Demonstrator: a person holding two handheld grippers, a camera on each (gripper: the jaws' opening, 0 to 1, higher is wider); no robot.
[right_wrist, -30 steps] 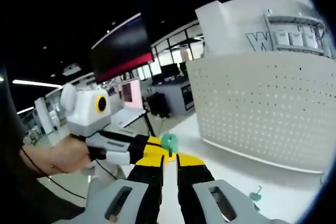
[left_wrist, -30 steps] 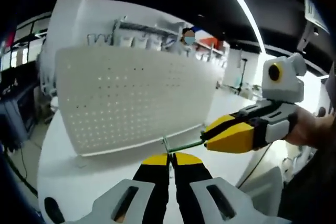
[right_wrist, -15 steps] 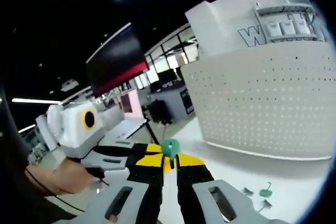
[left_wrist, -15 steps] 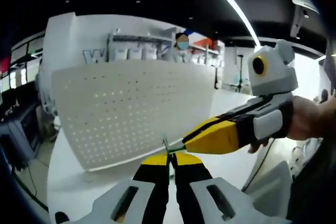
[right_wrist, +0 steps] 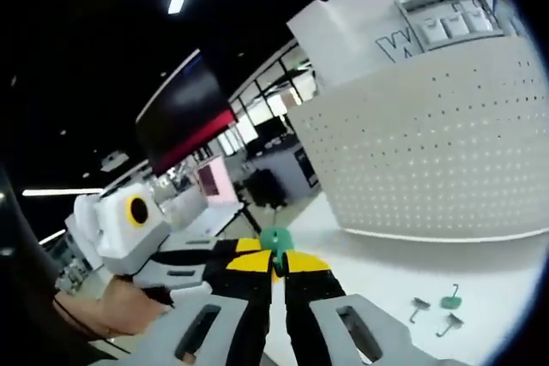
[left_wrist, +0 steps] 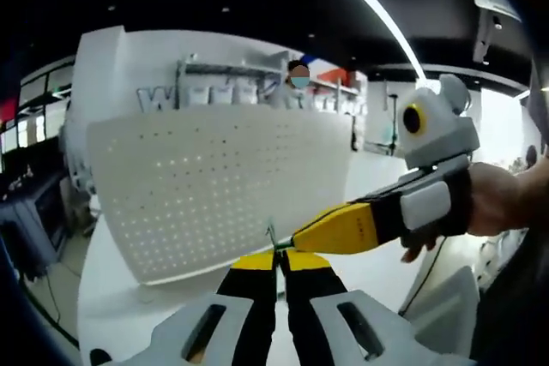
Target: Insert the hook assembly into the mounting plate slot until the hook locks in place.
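Note:
In the left gripper view my left gripper (left_wrist: pixel 279 256) is shut on a thin metal hook (left_wrist: pixel 271 236) that stands up from its tips. My right gripper (left_wrist: pixel 302 240) comes in from the right, held by a hand (left_wrist: pixel 497 212), with its yellow tips right against the hook. In the right gripper view my right gripper (right_wrist: pixel 274 263) is shut on a small green plastic piece (right_wrist: pixel 274 239). The left gripper (right_wrist: pixel 202 261) lies close beside it from the left, tips meeting at the green piece. How hook and green piece join is hidden by the jaws.
A large white perforated board (left_wrist: pixel 214 186) stands upright on the white table (left_wrist: pixel 111 297), also seen as the perforated board (right_wrist: pixel 429 152) at the right. Loose small hooks (right_wrist: pixel 418 306) and a green part (right_wrist: pixel 452 300) lie on the table (right_wrist: pixel 377 267).
The right gripper has moved in toward the left gripper until its tips reach the hook. Both views have shifted with the hands; more loose parts now show on the table.

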